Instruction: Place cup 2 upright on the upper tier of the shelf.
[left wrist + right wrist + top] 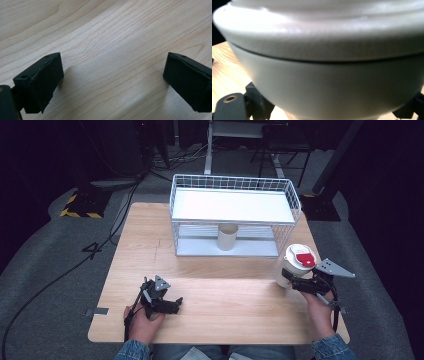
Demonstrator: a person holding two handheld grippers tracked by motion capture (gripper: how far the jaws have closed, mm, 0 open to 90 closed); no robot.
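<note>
A white lidded cup (296, 264) with a red tab on its lid is at the table's right side, and my right gripper (295, 283) is shut on its body. In the right gripper view the cup (332, 75) is very close, between the black jaws. A second white cup (227, 236) without a lid stands on the lower level of a white wire shelf rack (234, 205). My left gripper (175, 304) rests low over the table at the front left. Its jaws stand wide apart over bare wood, the fingers (40, 82) holding nothing.
The wooden table (210, 285) has free room in the middle and at the front. The rack stands at the table's far middle. Cables and black stands lie on the grey floor beyond the table.
</note>
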